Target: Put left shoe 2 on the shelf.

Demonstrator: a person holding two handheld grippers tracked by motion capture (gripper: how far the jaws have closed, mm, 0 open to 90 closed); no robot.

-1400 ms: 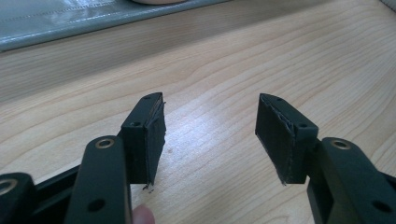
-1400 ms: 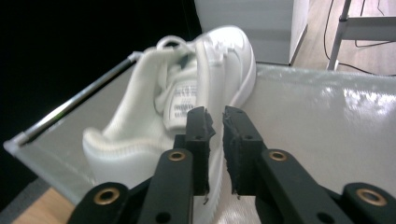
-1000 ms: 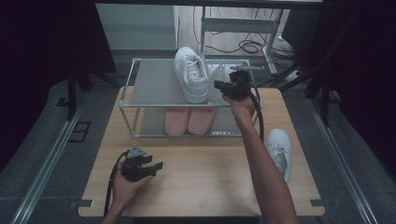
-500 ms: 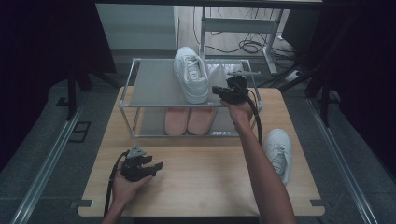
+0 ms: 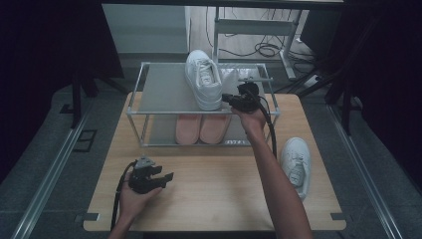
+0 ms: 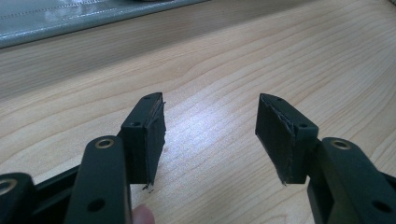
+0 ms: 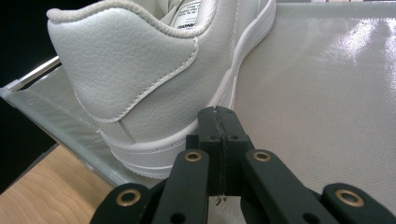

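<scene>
Sneaker (image 7: 140,84) tongue label (image 7: 189,11), print unreadable.

High view overhead facing forward; right gripper view close, sharing white shoe (image 5: 204,79) (image 7: 154,79)

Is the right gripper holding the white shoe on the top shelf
No, the right gripper is shut with nothing between its pads, beside the white shoe.

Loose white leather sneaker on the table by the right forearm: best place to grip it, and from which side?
Grip the white leather sneaker at its padded ankle collar, one jaw inside the opening and one outside the heel wall. It lies sole down on the wooden table with its opening facing up, so coming from above looks best. The right tool, now shut beside the other white sneaker on the rack, is probably nearer.
</scene>
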